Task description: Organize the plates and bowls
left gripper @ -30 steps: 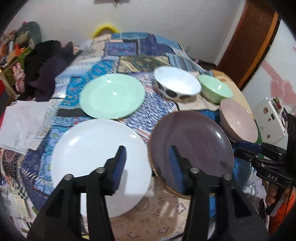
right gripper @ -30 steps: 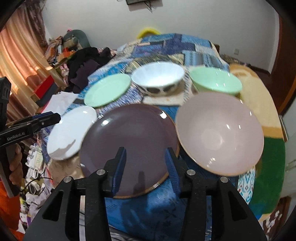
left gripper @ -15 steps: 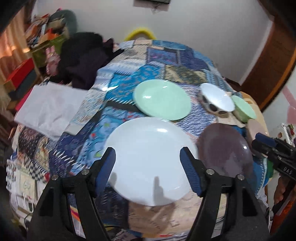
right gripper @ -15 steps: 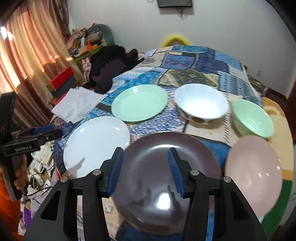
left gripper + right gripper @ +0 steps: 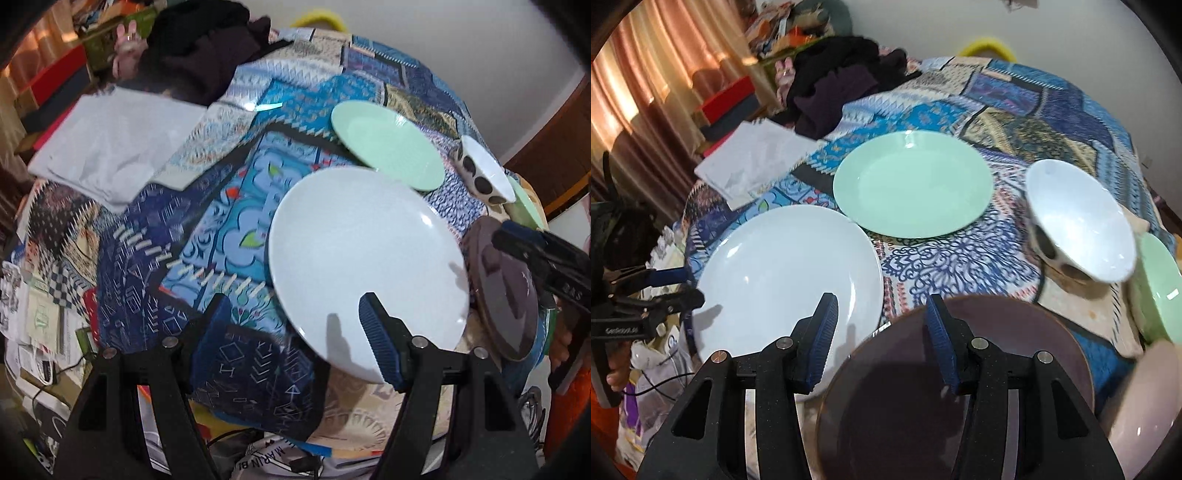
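Left gripper [image 5: 295,321] jaws just widened, nothing between them, hanging over the white plate's [image 5: 365,266] left edge. Right gripper [image 5: 881,332] jaws slightly apart, empty, over the gap between white plate and brown plate [image 5: 960,387]. Green plate [image 5: 912,188] behind the white plate; bowls right of it.

A blue patchwork cloth [image 5: 960,254] with geometric and floral prints covers the tabletop. On it sit a plain white plate [image 5: 783,269], a mint-green plate [image 5: 912,184], a dark brown plate [image 5: 897,406], a white bowl [image 5: 1078,221] with dark spots outside, a mint-green bowl [image 5: 1160,288] and a pale pink bowl [image 5: 1145,406]. The right hand-held gripper [image 5: 882,336] is black with blue ribbed pads.
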{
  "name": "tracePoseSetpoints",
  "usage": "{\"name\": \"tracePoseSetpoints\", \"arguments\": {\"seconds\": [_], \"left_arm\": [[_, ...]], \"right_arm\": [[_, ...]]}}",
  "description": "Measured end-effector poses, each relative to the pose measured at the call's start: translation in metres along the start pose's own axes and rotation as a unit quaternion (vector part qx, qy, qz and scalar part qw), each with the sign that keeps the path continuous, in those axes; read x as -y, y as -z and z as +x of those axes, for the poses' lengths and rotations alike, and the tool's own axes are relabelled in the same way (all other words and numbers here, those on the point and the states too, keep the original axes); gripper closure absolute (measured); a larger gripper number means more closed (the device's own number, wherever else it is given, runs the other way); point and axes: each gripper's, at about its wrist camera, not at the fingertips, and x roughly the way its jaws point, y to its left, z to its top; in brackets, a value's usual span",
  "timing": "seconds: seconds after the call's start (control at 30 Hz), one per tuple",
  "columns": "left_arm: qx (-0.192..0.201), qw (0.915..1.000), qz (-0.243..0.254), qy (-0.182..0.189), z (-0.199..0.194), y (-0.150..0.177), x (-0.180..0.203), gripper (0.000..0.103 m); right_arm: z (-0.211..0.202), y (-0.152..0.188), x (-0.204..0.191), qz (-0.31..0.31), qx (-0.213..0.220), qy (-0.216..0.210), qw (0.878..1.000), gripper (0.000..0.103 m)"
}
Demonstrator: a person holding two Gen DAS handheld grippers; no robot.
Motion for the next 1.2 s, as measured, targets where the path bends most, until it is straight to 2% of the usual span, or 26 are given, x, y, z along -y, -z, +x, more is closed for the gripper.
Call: {"name": "tracePoseSetpoints", "arguments": {"seconds": [0.13, 0.2, 0.3, 0.4, 0.47, 0.6, 0.77, 1.1, 1.2], "left_arm": [[-0.017, 0.9998, -0.006, 0.013, 0.01, 0.006, -0.006, 0.034], [-0.021, 0.9996, -0.005, 0.021, 0.014, 0.006, -0.006, 0.045], [-0.025, 0.9993, -0.007, 0.027, 0.02, 0.007, -0.007, 0.051], [-0.022, 0.9992, -0.007, 0.031, 0.021, 0.007, -0.008, 0.059], [-0.019, 0.999, -0.007, 0.039, 0.02, 0.006, -0.008, 0.063], [-0.015, 0.9987, 0.0, 0.049, 0.018, 0.007, -0.008, 0.07], [-0.015, 0.9984, -0.007, 0.055, 0.019, 0.006, -0.013, 0.073], [-0.019, 0.9986, -0.035, 0.036, 0.014, 0.014, -0.034, 0.073], [-0.02, 0.998, -0.044, 0.041, 0.011, 0.018, -0.04, 0.073]], "right_arm": [[0.023, -0.01, -0.003, -0.017, -0.031, -0.007, 0.999, 0.057], [0.032, -0.014, -0.005, -0.024, -0.041, -0.012, 0.999, 0.059], [0.045, -0.019, -0.008, -0.034, -0.063, -0.016, 0.997, 0.072], [0.054, -0.021, -0.009, -0.036, -0.074, -0.012, 0.997, 0.074], [0.059, -0.021, -0.01, -0.037, -0.083, -0.016, 0.996, 0.08], [0.058, -0.02, -0.01, -0.035, -0.08, -0.009, 0.996, 0.08], [0.056, -0.018, -0.013, -0.025, -0.084, -0.025, 0.996, 0.08], [0.057, -0.01, -0.039, -0.041, -0.086, -0.061, 0.994, 0.08], [0.064, -0.011, -0.038, -0.03, -0.092, -0.071, 0.993, 0.078]]}}
